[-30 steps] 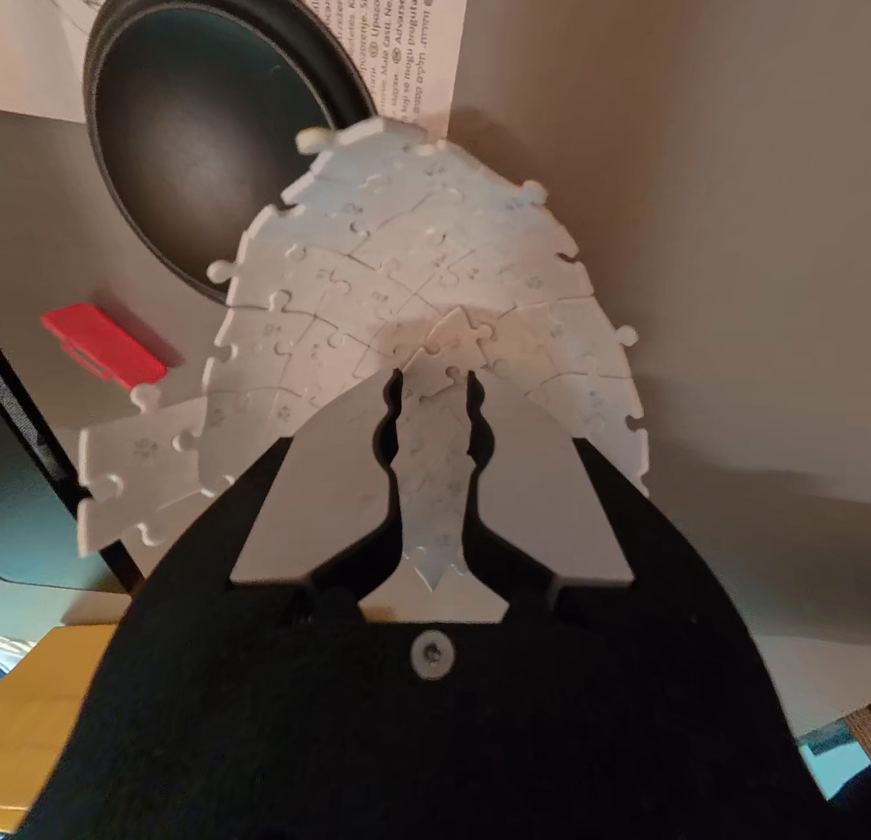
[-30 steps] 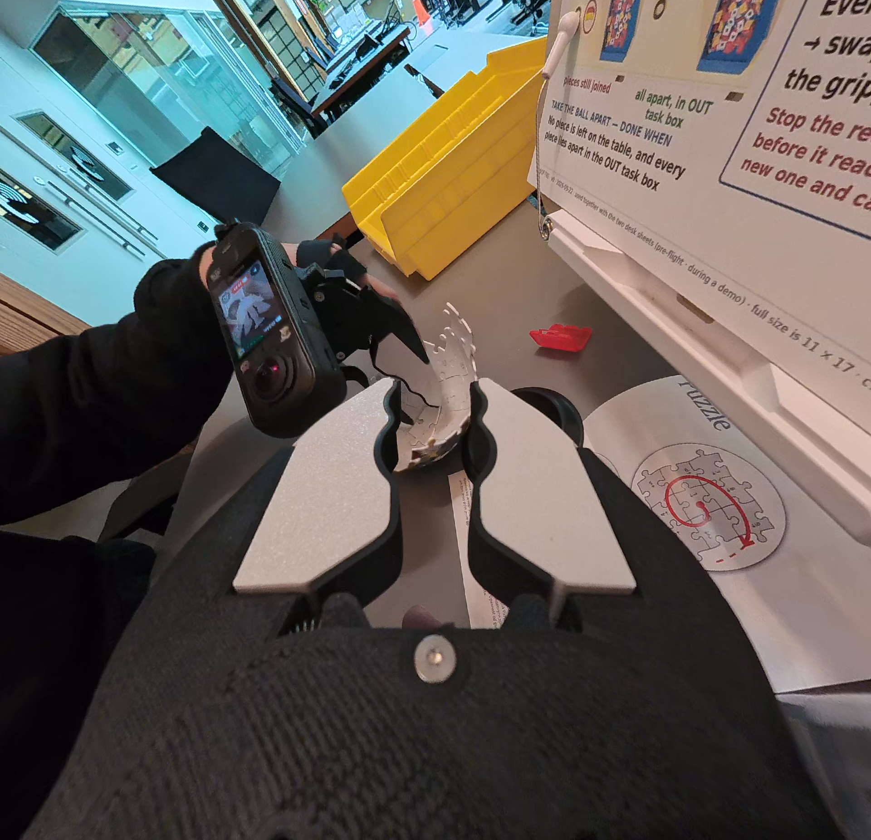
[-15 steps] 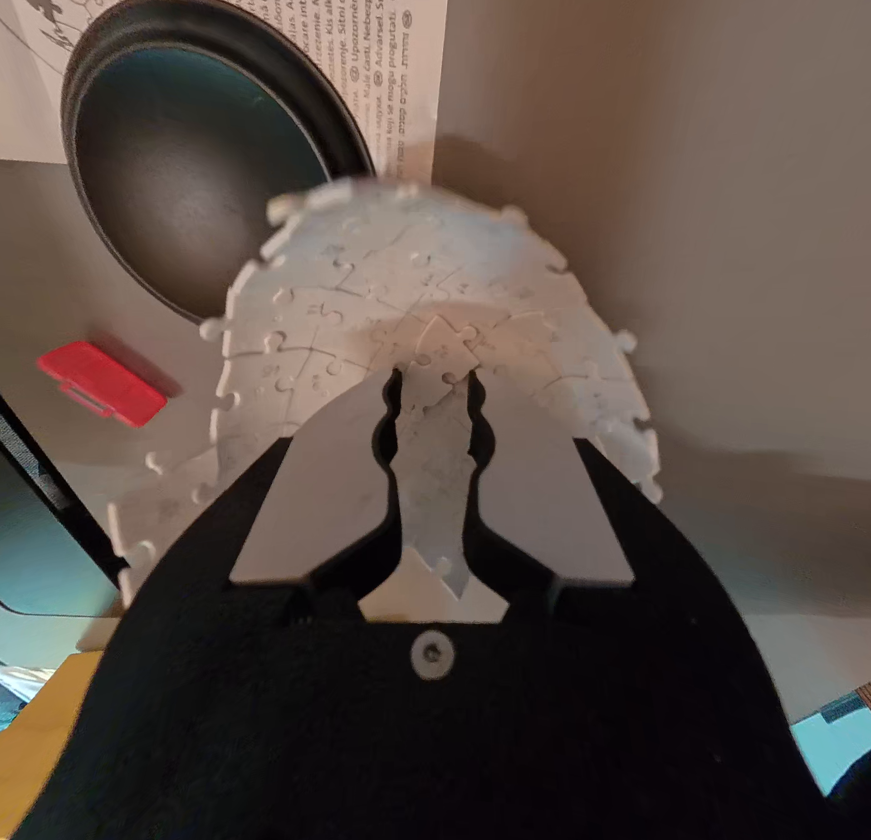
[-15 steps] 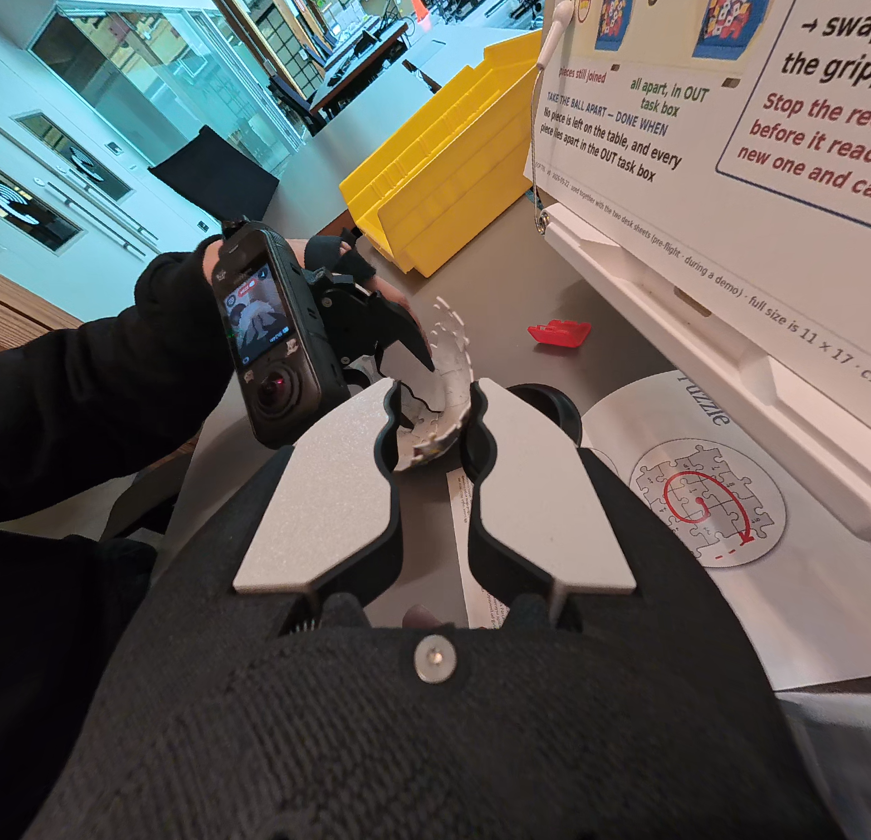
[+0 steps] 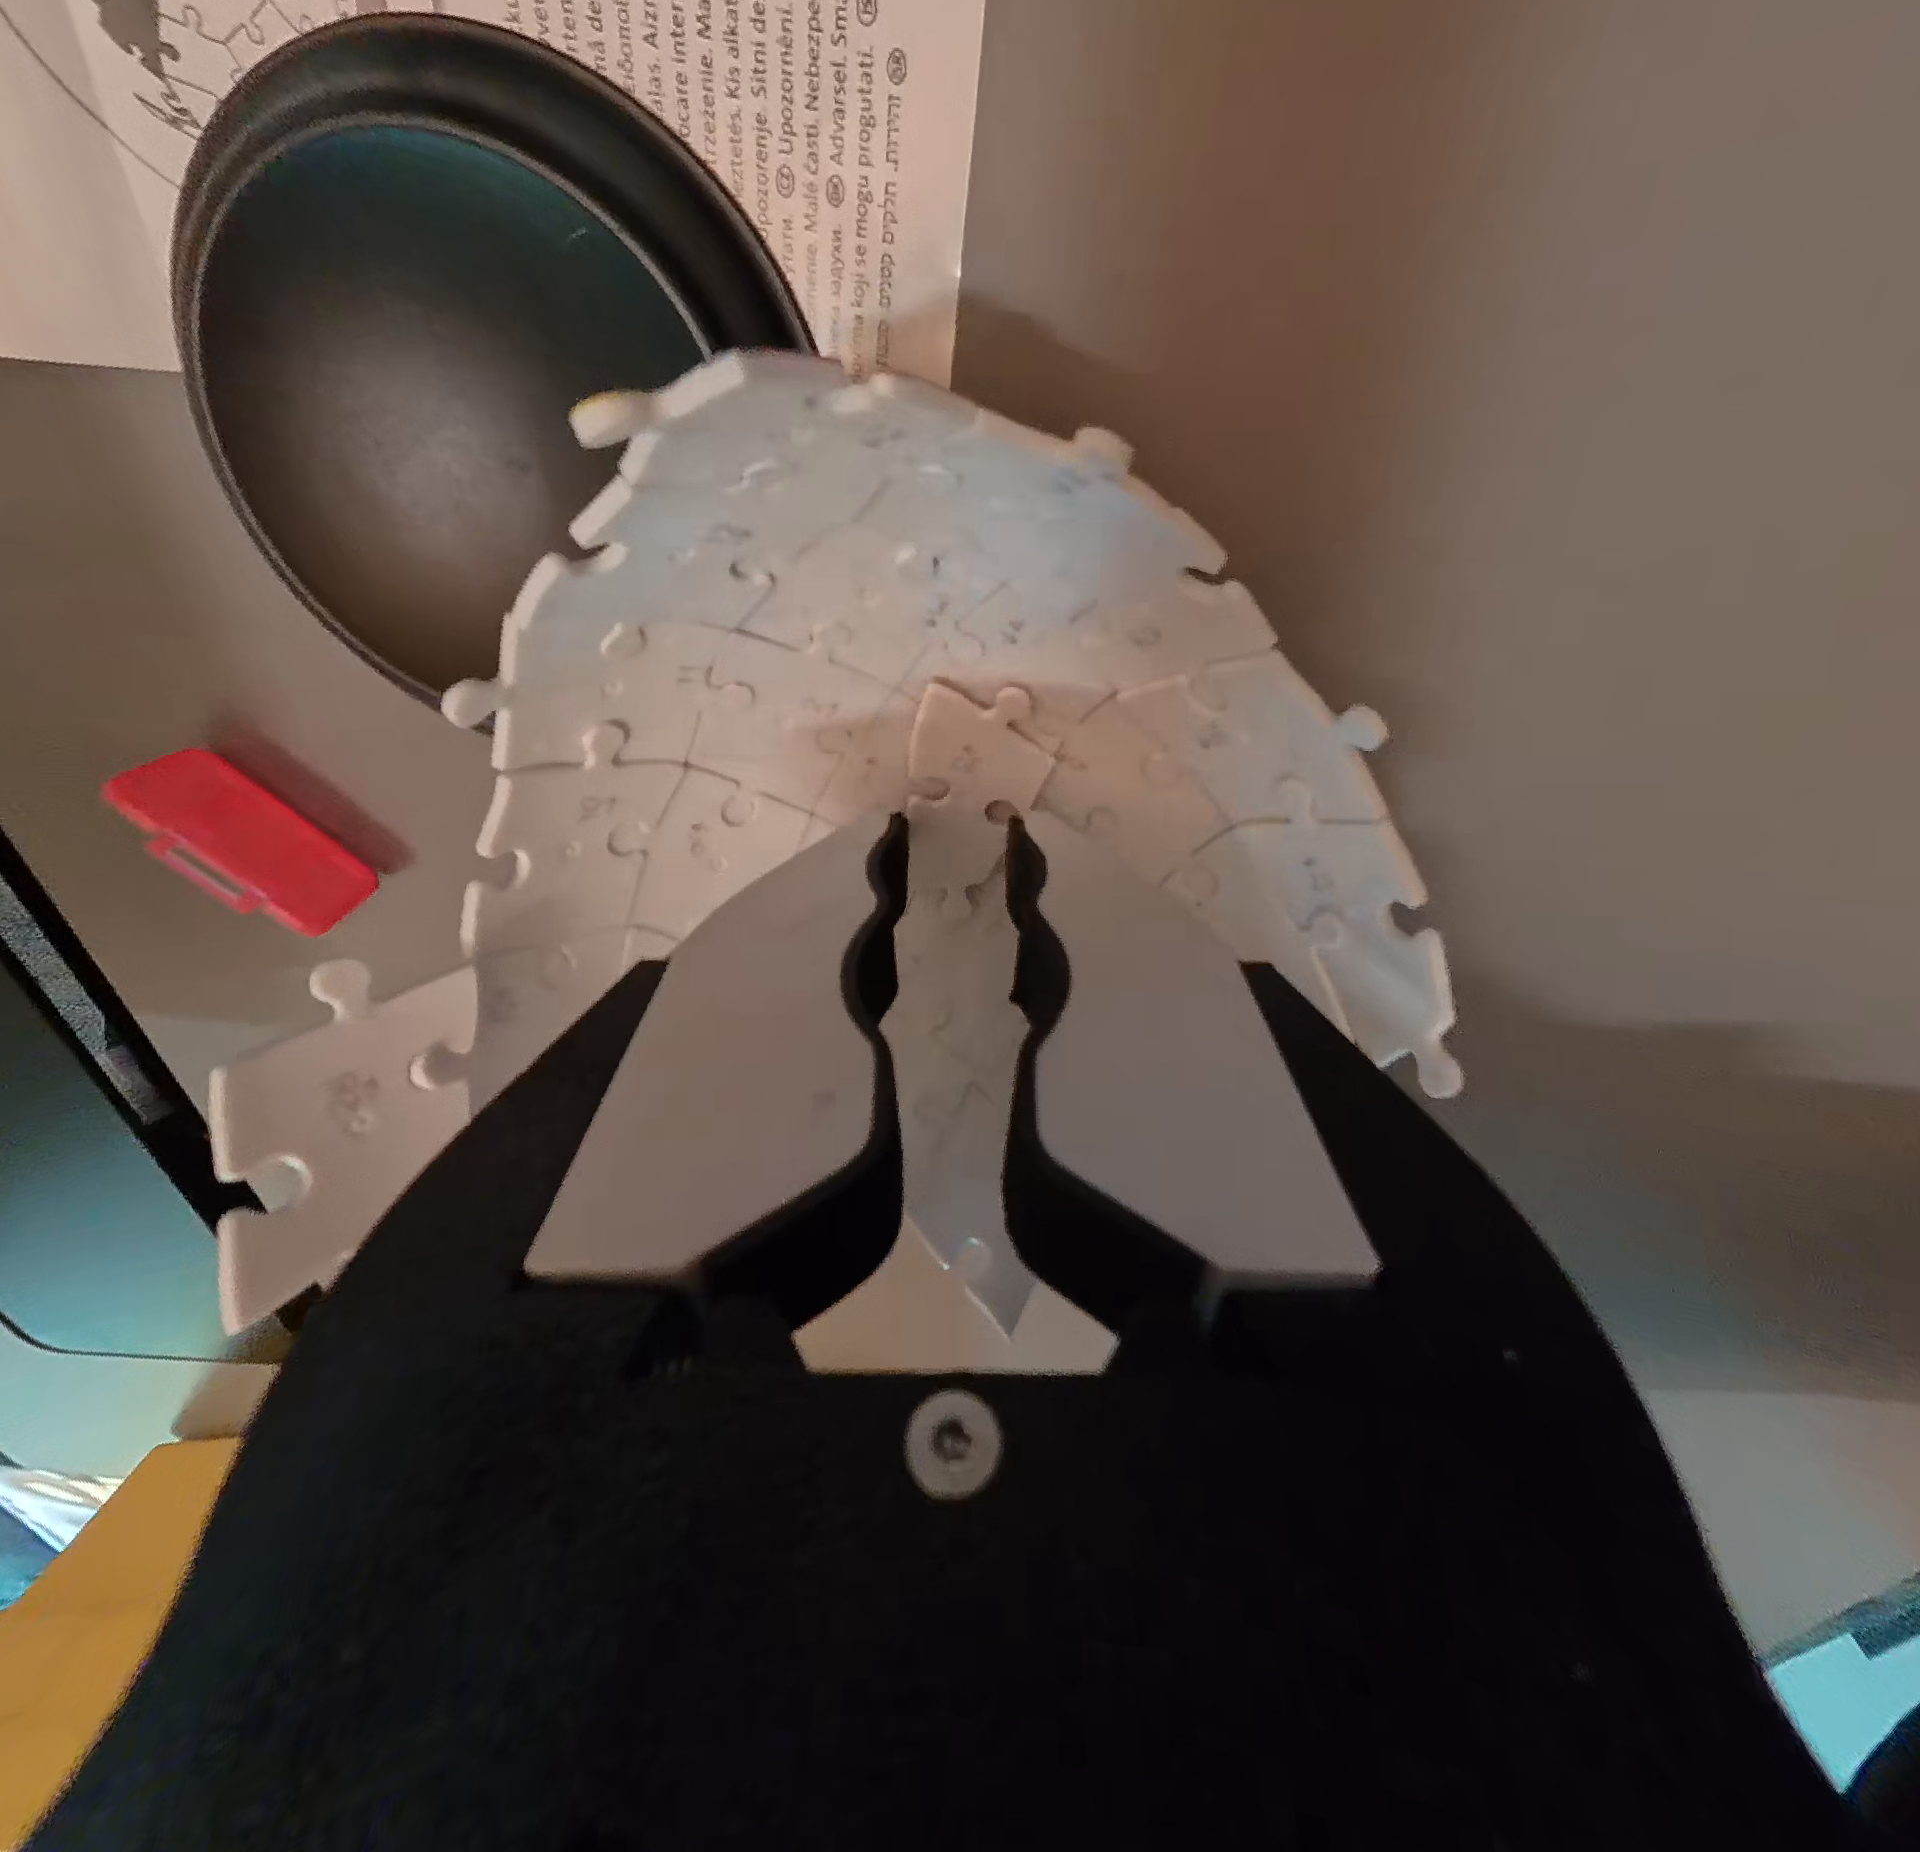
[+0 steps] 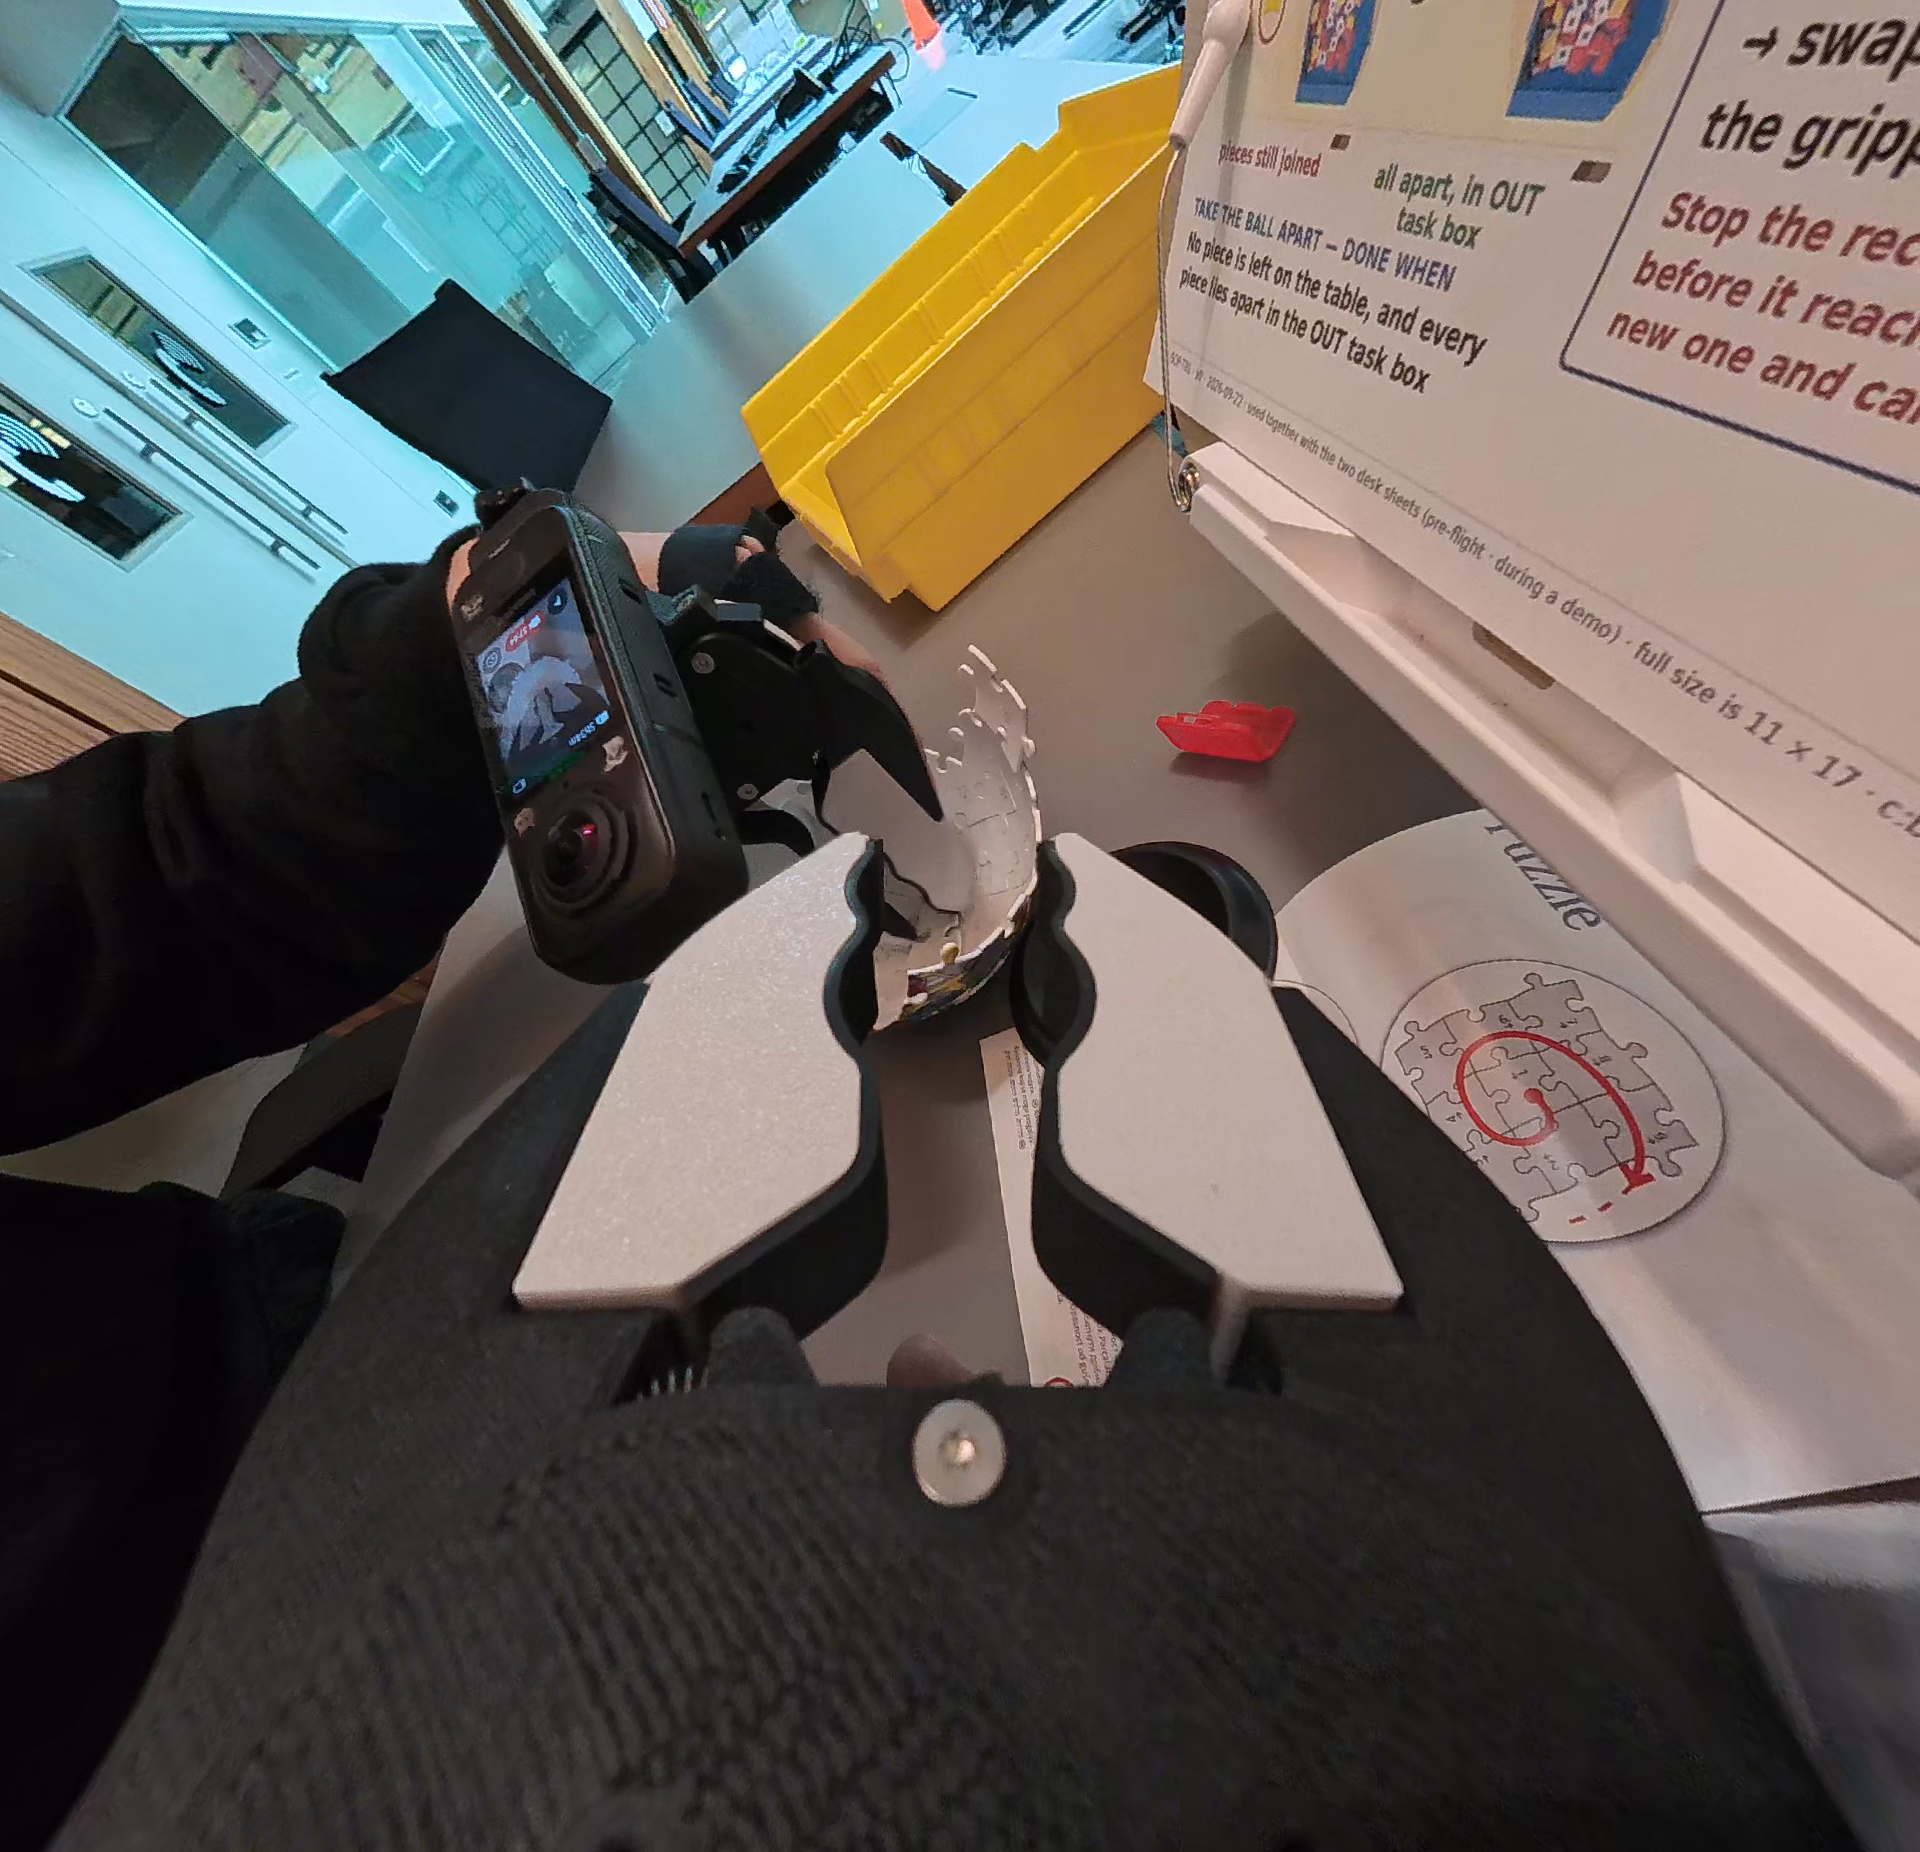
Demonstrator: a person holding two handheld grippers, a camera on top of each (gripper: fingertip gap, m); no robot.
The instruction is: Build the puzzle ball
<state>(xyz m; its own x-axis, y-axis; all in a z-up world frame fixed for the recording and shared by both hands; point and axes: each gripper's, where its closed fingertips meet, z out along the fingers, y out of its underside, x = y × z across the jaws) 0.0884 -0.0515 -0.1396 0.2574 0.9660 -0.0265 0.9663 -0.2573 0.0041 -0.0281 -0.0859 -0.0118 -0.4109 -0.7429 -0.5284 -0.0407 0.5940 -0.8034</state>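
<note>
Puzzle shell (image 5: 935,607), pinched by left gripper (image 5: 954,836)

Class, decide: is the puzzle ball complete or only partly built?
Partly built: the puzzle shell is an open curved section with jagged, unjoined edges, its white inside showing.

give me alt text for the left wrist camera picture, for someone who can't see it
The left gripper is shut on a curved white shell of joined puzzle pieces, its blank inner side toward the camera. Behind it on the grey table lie a black round dish on a printed sheet, and a small red piece at left.
</note>
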